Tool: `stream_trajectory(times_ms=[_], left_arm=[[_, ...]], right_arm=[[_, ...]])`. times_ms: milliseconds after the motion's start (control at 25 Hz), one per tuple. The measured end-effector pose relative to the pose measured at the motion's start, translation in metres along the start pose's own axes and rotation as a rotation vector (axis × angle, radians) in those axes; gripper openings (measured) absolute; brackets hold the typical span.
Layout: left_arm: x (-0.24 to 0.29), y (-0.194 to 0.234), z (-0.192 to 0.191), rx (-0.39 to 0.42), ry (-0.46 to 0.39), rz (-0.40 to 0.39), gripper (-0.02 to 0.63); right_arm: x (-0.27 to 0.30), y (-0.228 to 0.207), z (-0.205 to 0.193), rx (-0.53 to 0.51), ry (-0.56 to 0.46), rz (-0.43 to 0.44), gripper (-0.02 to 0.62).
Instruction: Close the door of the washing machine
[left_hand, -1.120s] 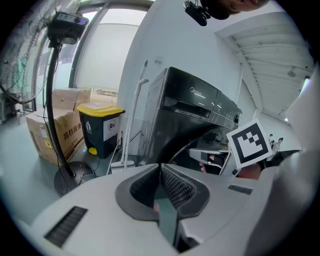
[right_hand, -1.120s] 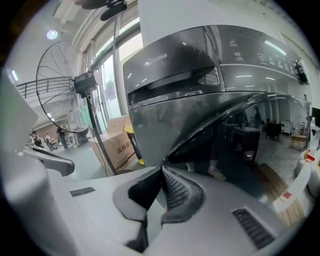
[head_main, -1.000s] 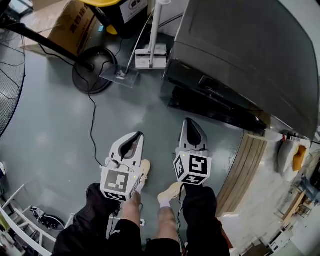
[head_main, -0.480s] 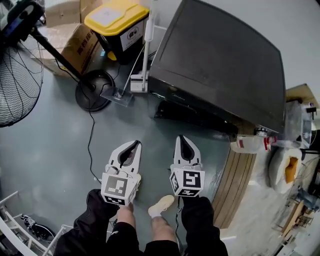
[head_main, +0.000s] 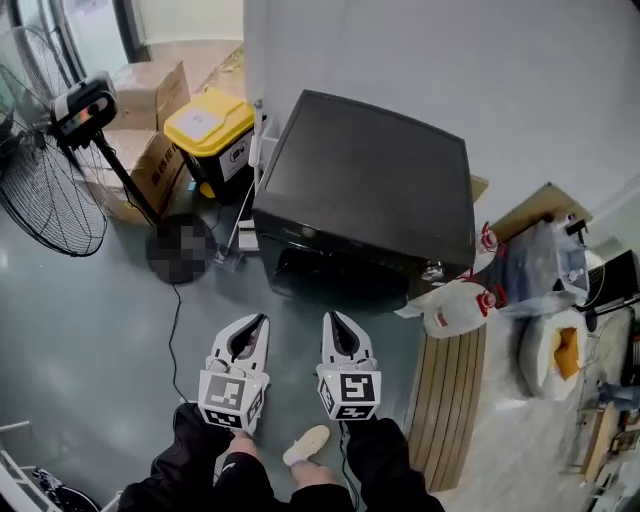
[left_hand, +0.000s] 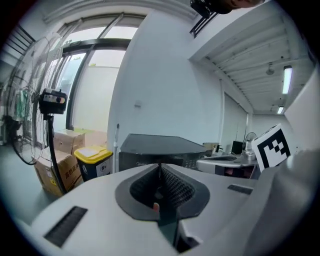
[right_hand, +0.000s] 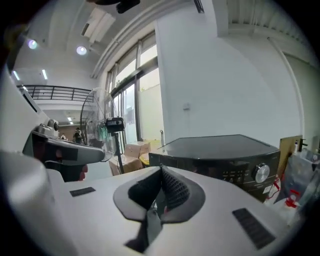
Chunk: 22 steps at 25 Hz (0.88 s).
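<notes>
The washing machine (head_main: 370, 190) is a dark box with a flat top, standing against the white wall. Its front (head_main: 320, 270) faces me and looks dark; from above I cannot make out how its door stands. My left gripper (head_main: 260, 320) and right gripper (head_main: 331, 318) hang side by side over the grey floor, a short way in front of the machine, both shut and empty. In the left gripper view the shut left gripper (left_hand: 160, 167) points at the washing machine (left_hand: 160, 147). From the right gripper view, the right gripper (right_hand: 161, 170) aims at its control panel and knob (right_hand: 259, 172).
A standing fan (head_main: 50, 190), cardboard boxes (head_main: 150, 90) and a yellow-lidded bin (head_main: 208, 130) stand left of the machine. A white jug with a red cap (head_main: 455, 305), wooden slats (head_main: 445, 400) and bags (head_main: 545, 265) lie to its right. A cable (head_main: 172, 340) runs over the floor.
Both grippers and the head camera have risen. The machine now shows whole and smaller, with the wall behind it. The jaws stayed shut.
</notes>
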<state>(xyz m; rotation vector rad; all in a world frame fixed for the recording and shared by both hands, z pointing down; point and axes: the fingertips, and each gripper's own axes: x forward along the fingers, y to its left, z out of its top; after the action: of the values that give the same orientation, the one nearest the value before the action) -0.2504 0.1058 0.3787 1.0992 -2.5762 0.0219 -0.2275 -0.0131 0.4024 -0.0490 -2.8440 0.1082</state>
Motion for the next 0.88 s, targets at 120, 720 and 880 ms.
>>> stream_trajectory(times_ms=[120, 720, 880], left_arm=[[-0.026, -0.035, 0.029, 0.025, -0.027, -0.009, 0.032], [-0.152, -0.175, 0.13, 0.122, -0.114, -0.058, 0.032], [-0.174, -0.196, 0.131, 0.13, -0.12, -0.082, 0.032]], right_arm=[[-0.046, -0.006, 0.029, 0.004, -0.035, -0.005, 0.017], [-0.27, -0.031, 0.124, -0.02, -0.154, -0.063, 0.017], [-0.305, -0.034, 0.127, -0.018, -0.176, -0.084, 0.017]])
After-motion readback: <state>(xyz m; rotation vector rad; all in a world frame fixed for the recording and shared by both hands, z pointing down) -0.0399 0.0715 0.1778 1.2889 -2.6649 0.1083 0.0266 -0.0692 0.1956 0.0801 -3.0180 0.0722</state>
